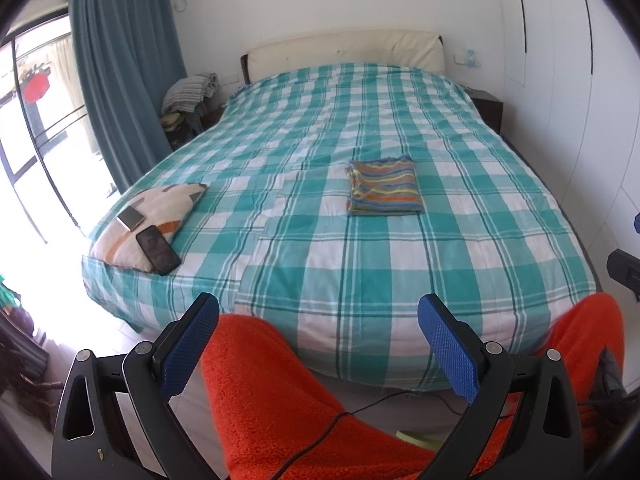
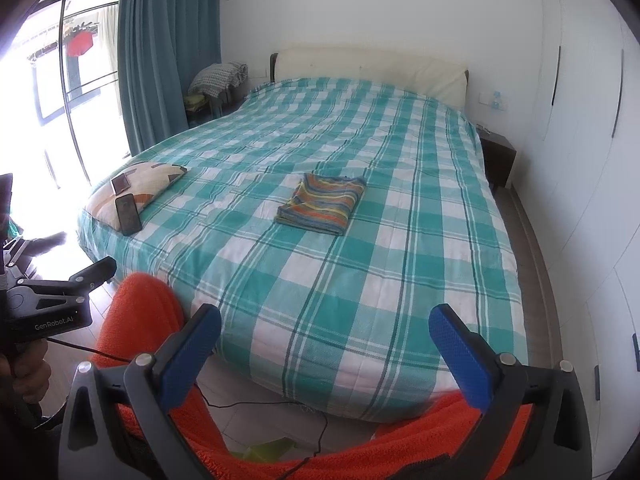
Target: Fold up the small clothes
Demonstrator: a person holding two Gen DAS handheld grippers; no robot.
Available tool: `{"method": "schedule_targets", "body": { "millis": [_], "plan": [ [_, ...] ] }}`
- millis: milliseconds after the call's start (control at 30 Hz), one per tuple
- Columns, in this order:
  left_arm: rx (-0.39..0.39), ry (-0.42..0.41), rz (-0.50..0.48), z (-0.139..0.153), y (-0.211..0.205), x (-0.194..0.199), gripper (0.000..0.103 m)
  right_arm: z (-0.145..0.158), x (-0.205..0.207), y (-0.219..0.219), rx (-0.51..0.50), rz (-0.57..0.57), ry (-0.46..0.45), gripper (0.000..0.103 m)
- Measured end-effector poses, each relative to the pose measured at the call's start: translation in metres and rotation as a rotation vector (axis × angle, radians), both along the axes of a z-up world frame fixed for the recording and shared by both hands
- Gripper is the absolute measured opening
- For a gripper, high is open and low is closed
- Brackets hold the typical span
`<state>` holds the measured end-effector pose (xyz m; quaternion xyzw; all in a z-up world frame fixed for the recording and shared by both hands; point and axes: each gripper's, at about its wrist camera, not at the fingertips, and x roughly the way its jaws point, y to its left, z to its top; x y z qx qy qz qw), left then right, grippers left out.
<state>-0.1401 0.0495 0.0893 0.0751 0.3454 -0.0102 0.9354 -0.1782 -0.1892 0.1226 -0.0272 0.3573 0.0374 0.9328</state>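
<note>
A small striped garment (image 1: 384, 187) lies folded into a neat rectangle on the middle of the bed (image 1: 360, 280); it also shows in the right wrist view (image 2: 322, 203). My left gripper (image 1: 318, 346) is open and empty, held back off the foot of the bed above my orange-clad leg (image 1: 276, 392). My right gripper (image 2: 325, 354) is open and empty too, also short of the bed's near edge (image 2: 360, 392). The left gripper's body (image 2: 52, 300) shows at the left of the right wrist view.
A patterned pillow (image 1: 152, 224) with two phones (image 1: 158, 249) on it lies at the bed's near left corner. A window and blue curtain (image 1: 120, 80) are on the left, white wardrobes (image 2: 580, 120) on the right. A cable (image 2: 280, 404) runs over the floor.
</note>
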Motion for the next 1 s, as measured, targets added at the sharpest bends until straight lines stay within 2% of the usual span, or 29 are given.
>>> {"method": "schedule_targets", "body": {
  "millis": [400, 1000],
  "plan": [
    [0.002, -0.014, 0.012, 0.010, 0.006, -0.018, 0.100, 0.012, -0.026, -0.002, 0.009, -0.012, -0.008, 0.102],
    [-0.024, -0.044, 0.003, 0.018, 0.008, -0.033, 0.100, 0.017, -0.041, 0.003, -0.006, -0.004, -0.028, 0.102]
  ]
}}
